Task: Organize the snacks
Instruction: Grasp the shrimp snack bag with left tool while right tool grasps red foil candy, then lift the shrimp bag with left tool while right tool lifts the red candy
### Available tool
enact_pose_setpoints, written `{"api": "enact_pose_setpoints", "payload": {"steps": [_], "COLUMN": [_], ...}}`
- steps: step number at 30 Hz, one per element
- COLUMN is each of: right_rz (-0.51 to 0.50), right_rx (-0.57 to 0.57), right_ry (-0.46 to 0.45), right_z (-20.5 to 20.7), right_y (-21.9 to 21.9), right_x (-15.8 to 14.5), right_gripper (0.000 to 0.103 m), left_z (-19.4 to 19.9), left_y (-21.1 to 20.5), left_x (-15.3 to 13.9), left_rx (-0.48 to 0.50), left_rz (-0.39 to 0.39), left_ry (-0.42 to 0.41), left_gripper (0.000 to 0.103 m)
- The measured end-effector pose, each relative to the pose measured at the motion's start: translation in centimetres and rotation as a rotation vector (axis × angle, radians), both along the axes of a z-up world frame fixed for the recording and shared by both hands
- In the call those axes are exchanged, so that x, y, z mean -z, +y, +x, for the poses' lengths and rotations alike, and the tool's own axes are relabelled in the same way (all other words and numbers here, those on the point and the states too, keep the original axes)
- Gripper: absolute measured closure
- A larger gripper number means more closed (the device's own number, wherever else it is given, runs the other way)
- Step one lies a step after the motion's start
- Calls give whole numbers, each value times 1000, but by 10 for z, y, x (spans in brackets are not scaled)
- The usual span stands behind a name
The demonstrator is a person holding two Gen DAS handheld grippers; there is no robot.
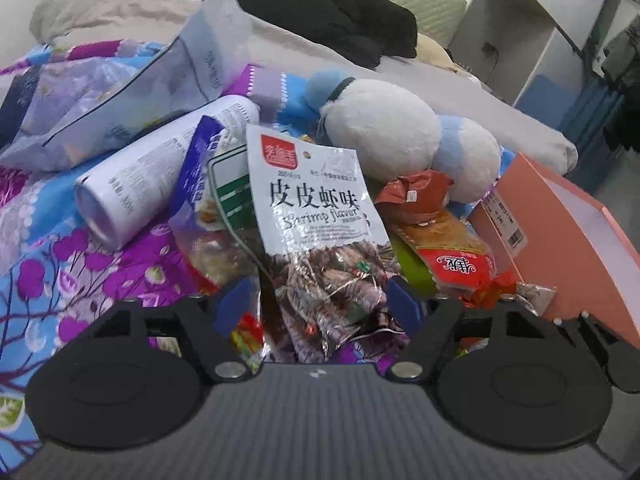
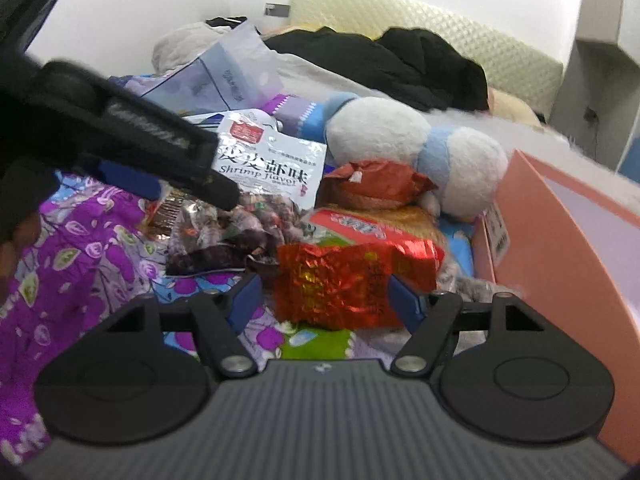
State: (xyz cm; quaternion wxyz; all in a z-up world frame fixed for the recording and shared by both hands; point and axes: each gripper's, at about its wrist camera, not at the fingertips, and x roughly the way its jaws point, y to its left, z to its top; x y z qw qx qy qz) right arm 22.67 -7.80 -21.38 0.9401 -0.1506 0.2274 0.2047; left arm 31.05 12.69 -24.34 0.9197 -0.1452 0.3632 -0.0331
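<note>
A silver shrimp-flavour bag (image 1: 312,208) lies on top of a snack pile on the flowered bedspread (image 1: 80,260). My left gripper (image 1: 320,304) is open, with the bag's crumpled lower end between its blue pads and a gap at the left pad. My right gripper (image 2: 326,300) is open around a red foil packet (image 2: 340,280); bedspread shows between the left pad and the packet. In the right wrist view a black finger (image 2: 160,140) of the left gripper reaches over the shrimp bag (image 2: 268,160). An orange-red snack bag (image 1: 444,240) lies beside it.
A white tube can (image 1: 160,172) and a large pale blue bag (image 1: 160,80) lie left of the pile. A white and blue plush toy (image 1: 384,128) sits behind it. An open pink box (image 1: 580,240) stands at the right. Black clothes (image 1: 340,8) lie further back.
</note>
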Motion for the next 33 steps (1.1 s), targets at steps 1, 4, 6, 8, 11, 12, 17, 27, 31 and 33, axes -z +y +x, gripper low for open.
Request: {"api": "enact_pose_setpoints", "payload": {"steps": [1, 4, 6, 8, 11, 12, 17, 27, 31, 33], "right_rz": [-20, -81, -138, -194, -212, -211, -201, -176, -162, -156], "right_rx": [-5, -35, -56, -59, -55, -53, -61, -78, -80, -78], "right_ry": [-16, -45, -44, -44, -54, -56, -59, -39, -29, -19], "right_z": [0, 0, 0, -1, -2, -3, -9, -45, -61, -70], "right_y": [3, 12, 19, 25, 26, 25, 23, 9, -2, -8], "right_x": [1, 6, 13, 18, 20, 19, 10, -7, -15, -19], "right_gripper": [32, 38, 50, 56, 59, 61, 62, 62, 62, 62], "left_z": [2, 10, 14, 17, 19, 19, 12, -25, -48, -61], "left_y": [-2, -6, -10, -13, -12, -11, -6, -14, -15, -17], "left_x": [0, 3, 7, 12, 17, 19, 17, 0, -7, -12], "left_rx": [6, 33, 38, 44, 41, 35, 12, -7, -19, -21], "left_rz": [15, 36, 60, 76, 78, 78, 21, -28, -45, -51], "left_ry": [3, 21, 38, 50, 65, 68, 71, 62, 71, 78], "left_gripper": [26, 35, 36, 37, 52, 59, 78, 87, 87, 87]}}
